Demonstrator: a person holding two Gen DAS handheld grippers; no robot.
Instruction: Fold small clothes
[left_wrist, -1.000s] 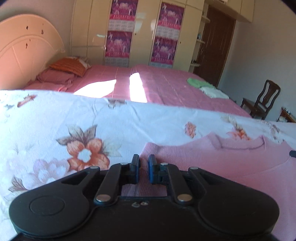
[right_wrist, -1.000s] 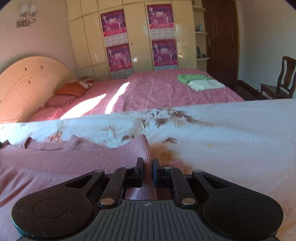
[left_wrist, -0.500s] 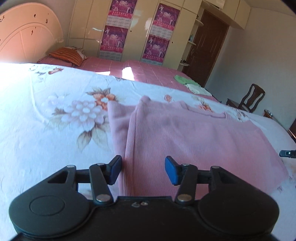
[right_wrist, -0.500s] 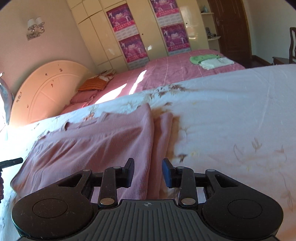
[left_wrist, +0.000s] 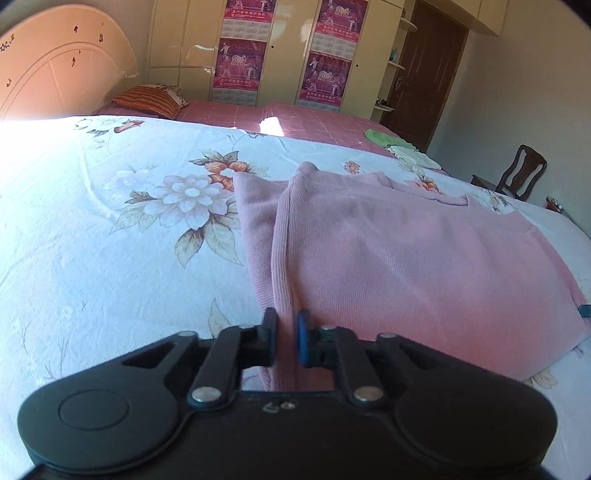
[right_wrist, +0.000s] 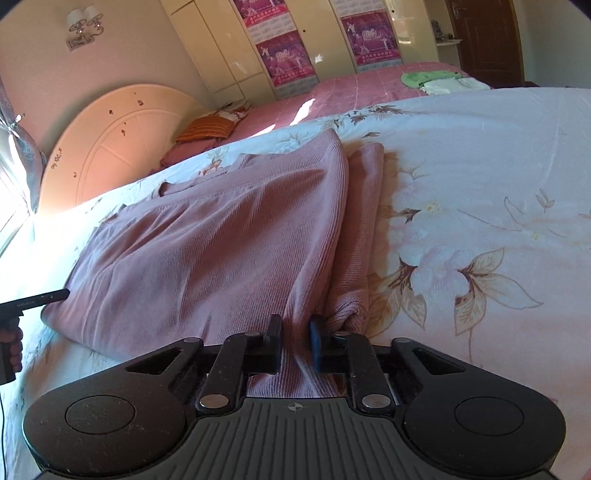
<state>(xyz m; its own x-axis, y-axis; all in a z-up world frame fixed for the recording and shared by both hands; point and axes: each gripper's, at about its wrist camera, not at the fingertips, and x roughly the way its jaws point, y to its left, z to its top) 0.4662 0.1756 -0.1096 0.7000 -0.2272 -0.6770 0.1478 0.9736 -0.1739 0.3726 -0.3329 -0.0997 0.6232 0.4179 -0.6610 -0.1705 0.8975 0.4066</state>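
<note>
On the bed's white floral-print sheet lay the pink ribbed knit sweater, spread flat with a sleeve folded in along each side and its neckline toward the far edge. The left gripper sat at the sweater's near hem on its left side, its blue-padded fingers drawn nearly together and pinching the folded edge between them. The right gripper sat at the near hem on the sweater's right side, its fingers likewise narrowed onto a bunched ridge of the knit. Beyond the floral sheet stood a second bed with a pink checked cover, an orange striped pillow and a small stack of green and white folded cloths. A cream wardrobe with purple posters lined the wall, with a dark wooden chair at the right.
</note>
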